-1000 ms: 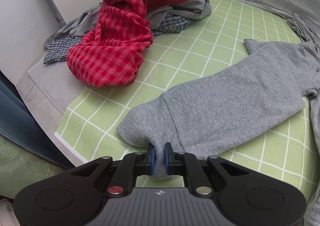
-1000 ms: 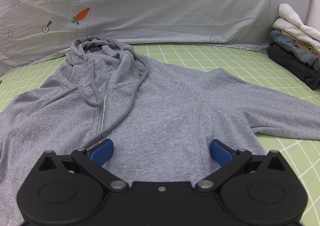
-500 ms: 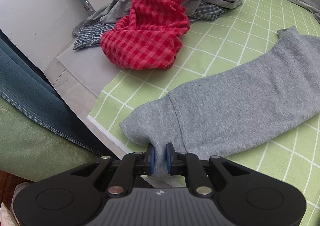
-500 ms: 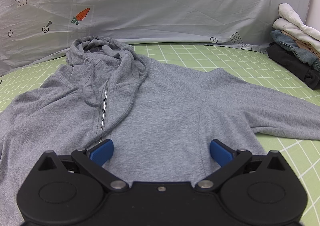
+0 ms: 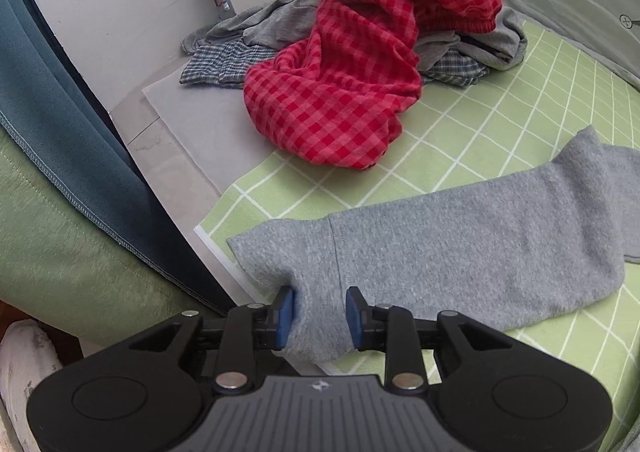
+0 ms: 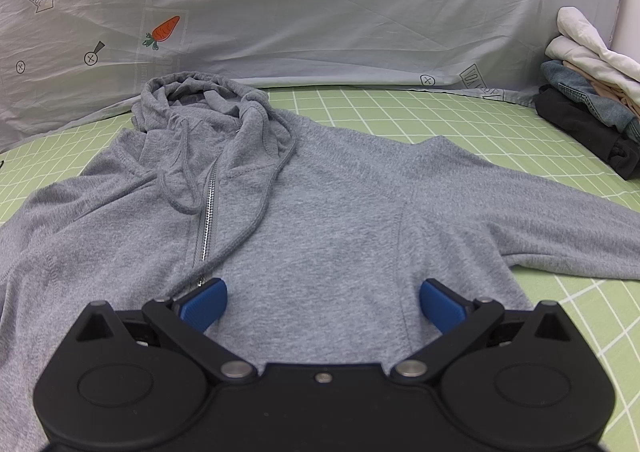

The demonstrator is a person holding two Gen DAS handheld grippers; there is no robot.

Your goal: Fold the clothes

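Hoodie [image 6: 320, 220] lying face up and spread flat on the green checked mat [image 6: 400, 108], hood towards the grey sheet, both sleeves out to the sides and no fold made yet. At the far right stands a stack of folded clothes [image 6: 588, 100], while a crumpled pile [image 5: 360, 64] headed by a red checked garment waits, so most of the work is judged left. The right gripper [image 6: 323, 302] holds its fingers wide over the chest, gripping nothing; the left gripper [image 5: 319, 314] is opening, with the sleeve cuff [image 5: 288, 264] loose between its fingers.

White wall [image 5: 120, 24], teal curtain [image 5: 60, 140], perhaps floor.
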